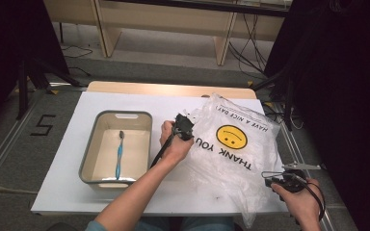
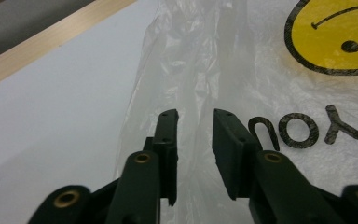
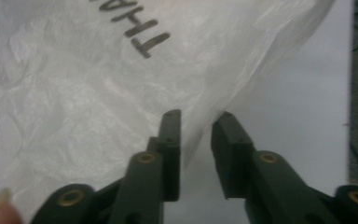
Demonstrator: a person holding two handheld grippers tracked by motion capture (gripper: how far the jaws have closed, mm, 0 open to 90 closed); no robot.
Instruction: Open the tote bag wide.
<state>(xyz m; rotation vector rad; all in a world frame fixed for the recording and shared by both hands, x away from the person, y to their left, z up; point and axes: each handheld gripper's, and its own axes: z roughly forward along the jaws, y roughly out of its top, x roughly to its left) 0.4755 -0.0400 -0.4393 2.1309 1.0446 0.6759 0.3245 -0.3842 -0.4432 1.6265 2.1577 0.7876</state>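
High view, at a white table [image 1: 67, 192]: a clear plastic bag [image 1: 231, 159] printed with a yellow smiley and "THANK YOU" lay crumpled across the right half of the frame, its long axis running from upper centre down toward the lower right. The left gripper [image 1: 185, 126] sat at the bag's upper-left edge, just left of the smiley, while the right gripper [image 1: 275, 179] waited at the bag's lower-right corner, near the table's edge.

Left gripper view put a gathered fold of the bag [image 2: 200, 70] straight ahead of the left gripper [image 2: 196, 116], whose jaws stood slightly apart with film running between them but not visibly pinched. Right gripper view showed the bag's slanting edge [image 3: 121, 93] passing up and to the left of the right gripper [image 3: 198, 116], jaws likewise parted, the film reaching the gap between the tips, with no grip on it.

A grey tray [image 1: 89, 154] at centre left held a blue toothbrush [image 1: 119, 156], lengthwise and well apart from both tools. Judged from this layout, the left gripper was the nearer to the bag's gathered end, and any next grasp turned on the film lying directly forward of its jaws.
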